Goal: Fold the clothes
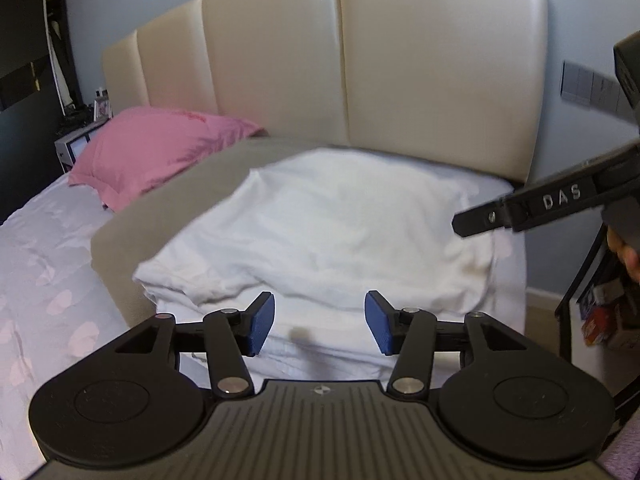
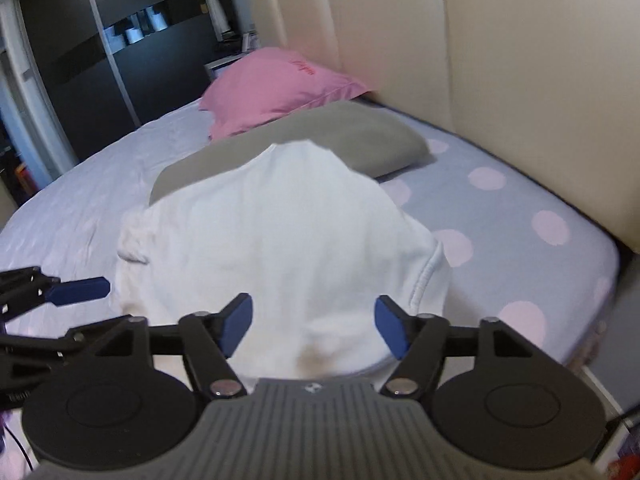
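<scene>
In the left wrist view, the white garment [image 1: 320, 232] is seen lying folded on the bed [image 1: 48, 280], its far part resting on a grey pillow [image 1: 160, 208] and its near edge just in front of the left gripper [image 1: 320, 326]. The left gripper's blue pads [image 1: 262, 326] are held spread apart, with nothing pinched between them; the garment lies below and beyond them. A pink pillow [image 1: 160, 148] is set beyond the garment to its left, against the cream headboard [image 1: 360, 60]. The right gripper's black finger [image 1: 520, 204] is seen above the garment's right side. In the right wrist view, the white garment [image 2: 280, 248] is again shown on the grey pillow [image 2: 360, 136], which lies on the dotted sheet [image 2: 520, 216]. The right gripper [image 2: 314, 326] is held over the garment's near edge, its pads [image 2: 392, 328] spread wide and empty. The left gripper's blue pad [image 2: 78, 290] is seen just beside the garment's left edge. The pink pillow [image 2: 276, 88] lies beyond the garment.
</scene>
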Demonstrator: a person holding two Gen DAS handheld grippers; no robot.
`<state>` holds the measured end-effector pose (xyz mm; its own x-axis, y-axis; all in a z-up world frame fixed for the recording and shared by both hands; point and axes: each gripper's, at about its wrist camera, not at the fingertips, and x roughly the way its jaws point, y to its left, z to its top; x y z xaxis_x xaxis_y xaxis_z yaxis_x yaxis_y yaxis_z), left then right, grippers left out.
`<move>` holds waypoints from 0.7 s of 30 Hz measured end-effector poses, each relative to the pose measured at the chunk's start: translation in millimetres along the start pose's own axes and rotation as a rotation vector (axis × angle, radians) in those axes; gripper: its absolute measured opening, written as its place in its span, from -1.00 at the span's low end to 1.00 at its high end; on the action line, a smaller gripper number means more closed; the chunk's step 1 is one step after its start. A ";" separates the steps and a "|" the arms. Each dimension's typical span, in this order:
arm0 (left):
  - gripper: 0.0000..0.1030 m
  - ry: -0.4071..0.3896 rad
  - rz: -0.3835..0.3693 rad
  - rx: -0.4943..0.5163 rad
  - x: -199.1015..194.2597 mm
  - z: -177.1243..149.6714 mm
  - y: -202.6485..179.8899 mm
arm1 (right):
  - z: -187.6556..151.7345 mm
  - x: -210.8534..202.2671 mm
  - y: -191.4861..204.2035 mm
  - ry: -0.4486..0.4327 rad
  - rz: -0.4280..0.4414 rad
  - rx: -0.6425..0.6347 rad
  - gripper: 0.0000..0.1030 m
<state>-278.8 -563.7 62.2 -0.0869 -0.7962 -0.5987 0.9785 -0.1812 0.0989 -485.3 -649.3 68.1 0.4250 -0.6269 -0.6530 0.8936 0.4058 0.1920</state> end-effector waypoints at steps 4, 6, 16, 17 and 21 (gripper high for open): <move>0.26 -0.073 0.023 -0.024 -26.8 8.3 -0.3 | -7.7 -37.7 25.8 -0.089 -0.031 0.016 0.69; 0.38 -0.093 0.029 -0.027 -38.0 9.9 0.1 | -16.2 -53.5 36.8 -0.145 -0.052 0.015 0.70; 0.46 -0.144 0.102 -0.051 -68.6 2.2 -8.8 | -60.4 -90.2 71.6 -0.275 -0.180 0.027 0.83; 0.46 -0.148 0.103 -0.063 -69.5 0.3 -8.4 | -64.6 -89.9 73.5 -0.281 -0.194 0.016 0.84; 0.46 -0.151 0.119 -0.096 -69.1 -7.8 -6.8 | -72.0 -89.8 72.1 -0.302 -0.214 0.024 0.84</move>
<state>-278.0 -502.9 96.6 0.0101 -0.8875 -0.4607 0.9962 -0.0308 0.0813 -469.5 -515.9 87.8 0.2484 -0.8656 -0.4348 0.9685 0.2309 0.0936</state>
